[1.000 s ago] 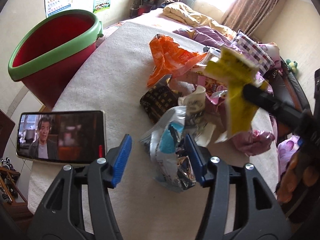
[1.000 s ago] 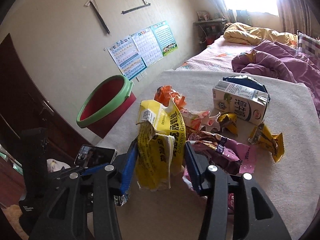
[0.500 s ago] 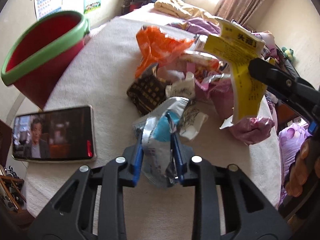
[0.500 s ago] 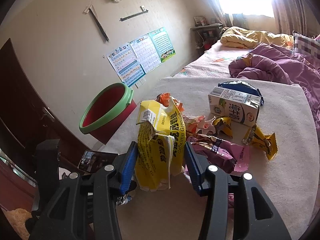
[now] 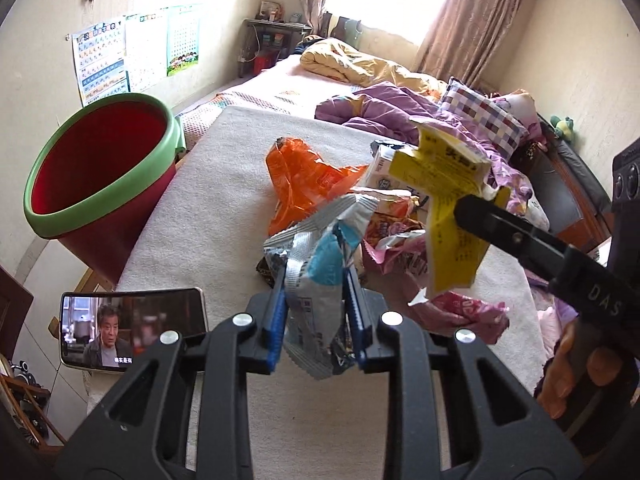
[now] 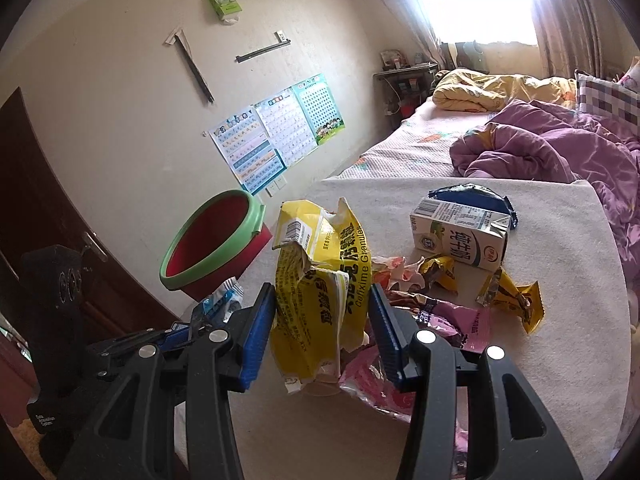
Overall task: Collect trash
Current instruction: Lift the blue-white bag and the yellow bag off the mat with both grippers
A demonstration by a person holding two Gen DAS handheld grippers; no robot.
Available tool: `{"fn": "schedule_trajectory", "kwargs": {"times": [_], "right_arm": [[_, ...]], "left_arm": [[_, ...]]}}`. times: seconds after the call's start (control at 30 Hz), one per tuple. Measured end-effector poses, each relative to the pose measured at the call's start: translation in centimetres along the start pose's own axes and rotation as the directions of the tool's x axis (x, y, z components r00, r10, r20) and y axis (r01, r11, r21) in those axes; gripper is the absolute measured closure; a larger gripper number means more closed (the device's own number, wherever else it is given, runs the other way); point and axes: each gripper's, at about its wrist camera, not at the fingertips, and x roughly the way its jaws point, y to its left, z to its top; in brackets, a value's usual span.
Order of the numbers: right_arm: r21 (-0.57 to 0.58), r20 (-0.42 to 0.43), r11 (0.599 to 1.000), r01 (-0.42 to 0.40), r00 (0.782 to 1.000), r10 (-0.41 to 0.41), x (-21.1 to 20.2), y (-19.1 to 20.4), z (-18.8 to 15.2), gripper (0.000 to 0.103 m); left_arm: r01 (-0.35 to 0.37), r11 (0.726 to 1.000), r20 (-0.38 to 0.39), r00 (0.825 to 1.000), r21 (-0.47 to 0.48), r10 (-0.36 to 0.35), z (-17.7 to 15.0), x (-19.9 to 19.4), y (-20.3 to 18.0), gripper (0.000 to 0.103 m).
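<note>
a: what is changing on the left?

b: the left gripper [image 5: 316, 312], open around the silver-blue wrapper [image 5: 316, 280] a second ago, is now clamping its fingers on it and lifting it off the tabletop [image 5: 208, 200].

a: and the right?

b: the right gripper [image 6: 322, 326] is still pinching the yellow packet [image 6: 320, 288], raised. both pieces are looking ready for the red bin [image 5: 96, 176] at the tabletop's left edge.

bare table strip [image 5: 224, 200] toward bin [image 5: 100, 172] (rim tilted), phone [image 5: 132, 332] left, wrapper heap [image 5: 400, 236] right
</note>
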Motion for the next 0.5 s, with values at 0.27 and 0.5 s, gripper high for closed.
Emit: {"fn": "schedule_trajectory", "kwargs": {"times": [0.27, 0.5], "right_arm": [[0.006, 0.025, 1.0, 0.007, 1.0, -0.008, -0.4, 0.5, 0.4, 0.057], [0.004, 0.042, 1.0, 0.009, 0.999, -0.009, -0.6, 1.3, 0.8, 0.057]], "left_arm": [[0.012, 1.0, 0.0, 1.0, 0.007, -0.012, 0.1, -0.1, 0.1, 0.077], [0.021, 1.0, 0.001, 1.0, 0.016, -0.021, 0.2, -0.1, 0.6, 0.077]]}}
